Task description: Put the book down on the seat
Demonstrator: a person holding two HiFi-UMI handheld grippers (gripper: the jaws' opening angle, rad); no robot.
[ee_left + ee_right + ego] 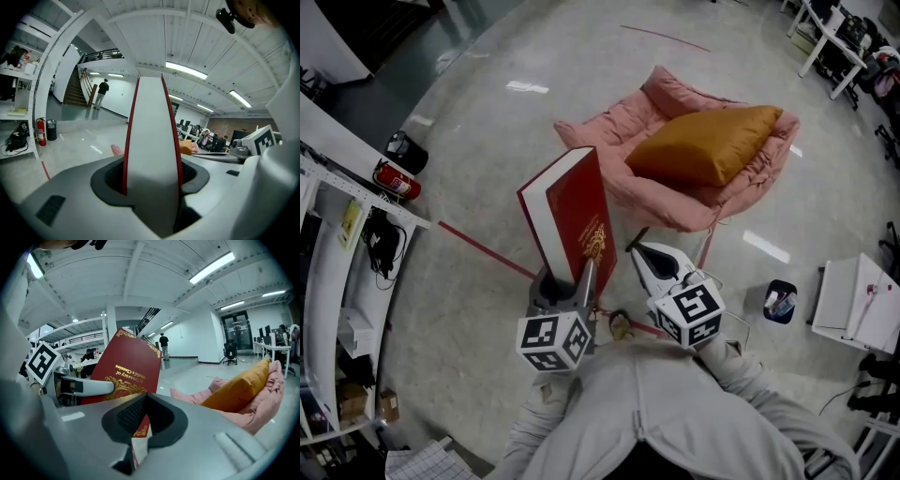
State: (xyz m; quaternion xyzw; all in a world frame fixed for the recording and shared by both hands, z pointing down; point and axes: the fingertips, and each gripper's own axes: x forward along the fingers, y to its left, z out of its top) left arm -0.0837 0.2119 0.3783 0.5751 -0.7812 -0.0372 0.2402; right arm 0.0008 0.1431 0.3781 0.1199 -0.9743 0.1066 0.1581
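Clearly red, gold-stamped book (577,208), standing upright.
Fingers of the left gripper (572,274) clamp its lower edge, the right gripper (639,251) its corner, hiding both.

Bright, even indoor light from ceiling tubes (187,70); glare streaks on polished floor (528,87). Both gripper views fisheye, dark corners, close foreground soft. Head view edges bent.
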